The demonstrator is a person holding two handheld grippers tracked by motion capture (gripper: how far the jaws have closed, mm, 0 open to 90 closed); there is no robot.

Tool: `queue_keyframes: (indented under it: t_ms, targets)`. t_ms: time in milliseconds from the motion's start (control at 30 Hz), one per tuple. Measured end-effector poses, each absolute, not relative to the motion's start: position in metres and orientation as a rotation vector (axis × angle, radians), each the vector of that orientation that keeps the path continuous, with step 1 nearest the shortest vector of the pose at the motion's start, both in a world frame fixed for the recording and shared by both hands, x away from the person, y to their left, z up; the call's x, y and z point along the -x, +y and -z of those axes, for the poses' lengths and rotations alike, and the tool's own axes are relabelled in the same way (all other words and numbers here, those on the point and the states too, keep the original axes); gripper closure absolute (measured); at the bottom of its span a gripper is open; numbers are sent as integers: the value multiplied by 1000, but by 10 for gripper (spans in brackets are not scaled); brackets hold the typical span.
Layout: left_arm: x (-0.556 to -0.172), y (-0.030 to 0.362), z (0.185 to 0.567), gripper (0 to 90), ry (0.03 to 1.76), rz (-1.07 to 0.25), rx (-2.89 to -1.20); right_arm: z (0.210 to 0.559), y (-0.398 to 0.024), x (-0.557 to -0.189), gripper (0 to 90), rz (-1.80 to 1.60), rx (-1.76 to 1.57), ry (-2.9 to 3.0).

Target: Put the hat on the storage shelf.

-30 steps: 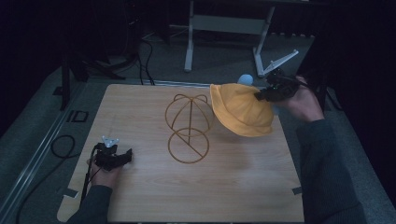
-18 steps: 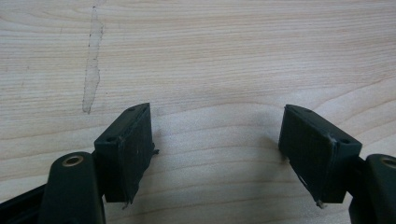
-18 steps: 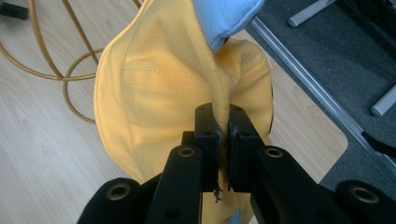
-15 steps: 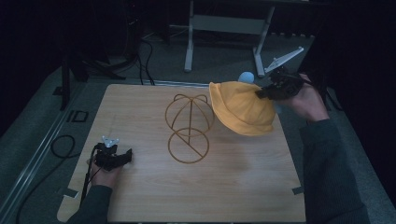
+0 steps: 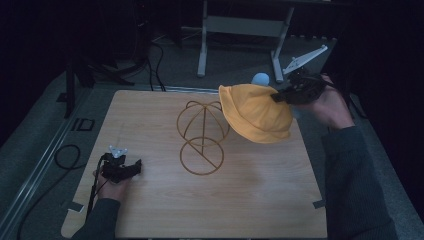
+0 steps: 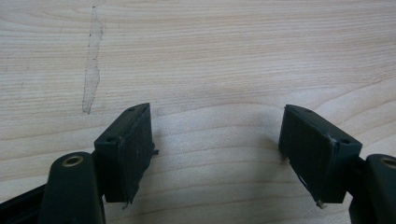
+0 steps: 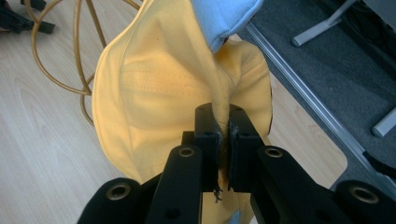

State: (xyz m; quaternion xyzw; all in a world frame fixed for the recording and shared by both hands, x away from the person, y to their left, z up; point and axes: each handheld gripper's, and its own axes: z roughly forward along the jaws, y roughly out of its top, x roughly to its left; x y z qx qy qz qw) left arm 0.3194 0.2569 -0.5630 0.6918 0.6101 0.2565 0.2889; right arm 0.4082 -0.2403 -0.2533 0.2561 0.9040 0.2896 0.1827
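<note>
1. The right gripper (image 5: 281, 95) is held up off the table's far right corner, jaws clamped tight on a pinched fold of a yellow bucket hat (image 5: 255, 114).
2. In the right gripper view, the right gripper (image 7: 223, 133) has its two black pads squeezed together, with a ridge of the yellow bucket hat (image 7: 154, 88) rising out from between them.
3. From that grip the hat hangs away from the jaws, its crown bulging out ahead and to the left of them, clear of the wooden table (image 5: 150, 115).
4. A light blue patch (image 7: 224, 16), seemingly the hat's lining, shows just beyond the jaws at the top of the right gripper view; in the high view a pale blue bit (image 5: 260, 78) peeks above the hat, just beside the gripper.
5. A gold wire hat stand (image 5: 202, 137) stands on the table ahead of the right gripper, past the hat; the hat's near edge overlaps the dome's right side in the high view, though whether they touch I cannot tell.
6. The left gripper (image 5: 122, 167) rests at the near left of the table, well apart from hat and stand.
7. In the left gripper view, the left gripper (image 6: 217, 140) stands with jaws wide apart, bare wood grain between them.
</note>
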Motion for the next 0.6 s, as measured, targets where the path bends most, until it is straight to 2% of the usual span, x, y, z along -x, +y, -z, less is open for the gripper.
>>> queue_keyframes:
  t_ms: [600]
  targets:
    - [-319, 257, 563, 263, 1626, -684, -1845, 241, -216, -404, 851, -882, -651, 2549]
